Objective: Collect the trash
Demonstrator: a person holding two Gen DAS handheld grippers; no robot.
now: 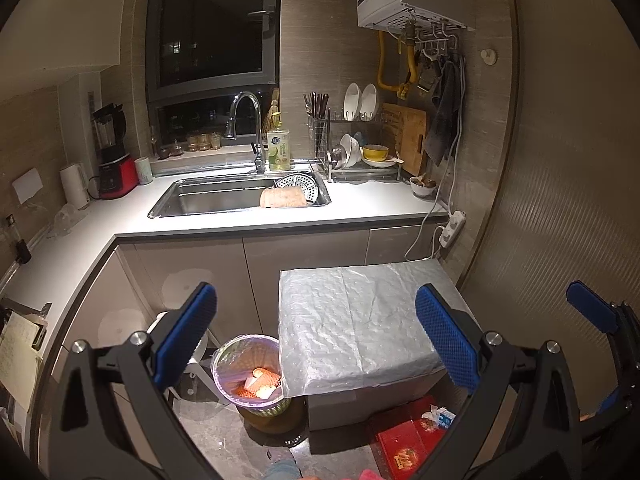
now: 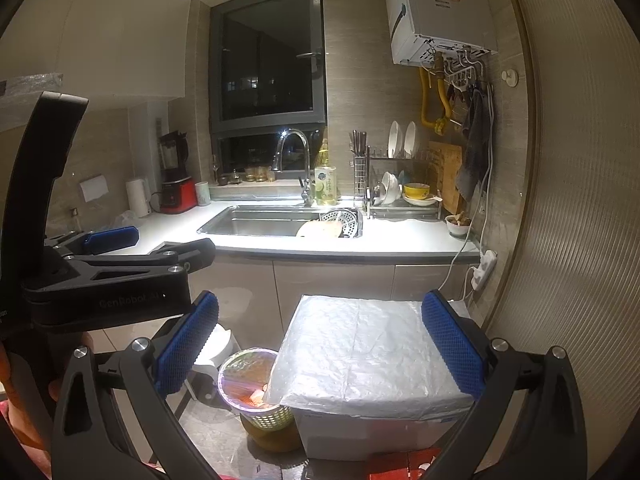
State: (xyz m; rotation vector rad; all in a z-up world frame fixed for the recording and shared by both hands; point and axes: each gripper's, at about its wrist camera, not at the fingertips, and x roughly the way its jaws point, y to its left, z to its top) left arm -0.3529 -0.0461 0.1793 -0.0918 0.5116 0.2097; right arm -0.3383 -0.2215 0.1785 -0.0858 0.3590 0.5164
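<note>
A small waste bin (image 1: 250, 376) with a clear liner stands on the floor below the counter, holding orange and white scraps. It shows again in the right wrist view as the bin (image 2: 250, 394). A crumpled blue-and-white carton (image 1: 442, 416) lies on a red box (image 1: 408, 438) on the floor. My left gripper (image 1: 316, 338) is open and empty, held above the bin and a covered box. My right gripper (image 2: 320, 346) is also open and empty. It is beside the left one, and one of its fingers (image 1: 588, 306) shows at the right edge.
A white box topped with a silver bubble sheet (image 1: 360, 320) stands right of the bin. Behind are the counter (image 1: 360, 208), the sink (image 1: 240, 198), a dish rack (image 1: 360, 152) and a power strip (image 1: 452, 228) with a hanging cable. A ribbed wall closes the right side.
</note>
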